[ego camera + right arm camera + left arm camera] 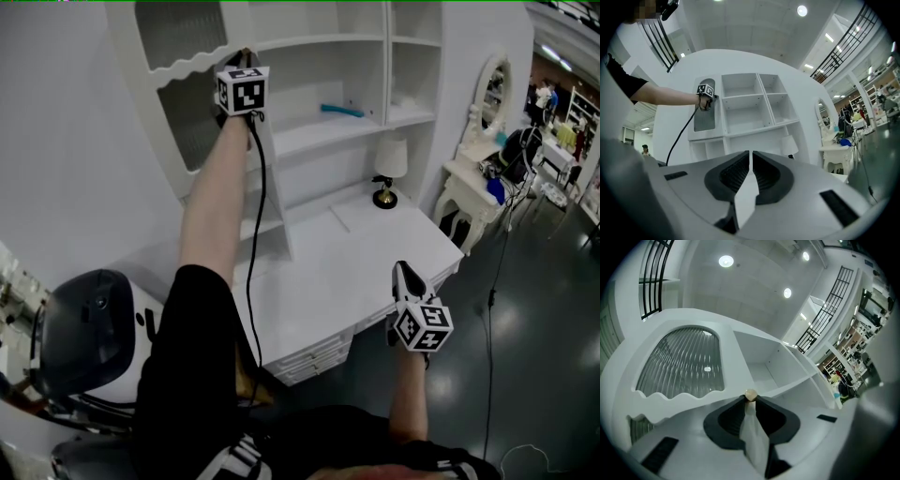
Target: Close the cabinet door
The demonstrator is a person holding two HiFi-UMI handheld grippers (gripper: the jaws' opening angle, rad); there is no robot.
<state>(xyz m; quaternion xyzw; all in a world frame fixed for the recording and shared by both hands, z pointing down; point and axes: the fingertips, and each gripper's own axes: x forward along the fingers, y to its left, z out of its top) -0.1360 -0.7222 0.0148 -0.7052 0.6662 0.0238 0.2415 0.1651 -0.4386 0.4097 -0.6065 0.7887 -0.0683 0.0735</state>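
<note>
- I am holding the left gripper (750,401) up at the cabinet door (684,363), arm stretched out, and its jaws are pinching the small cream knob (750,393) at the door's right edge.
- The door, with a ribbed glass panel and a wavy lower trim, is sitting at the left end of the white shelf unit (314,139), just beside the open shelves.
- In the right gripper view the door is looking level, or almost level, with the front of the unit. I cannot tell whether it is fully closed.
- The right gripper (402,274) is hovering low near the front edge of the tabletop (347,253), well apart from the door. Its jaws are resting together with nothing between them.
- A small lamp (387,169) is standing at the back of the tabletop, and a teal thing (340,110) is lying on a shelf above it.
</note>
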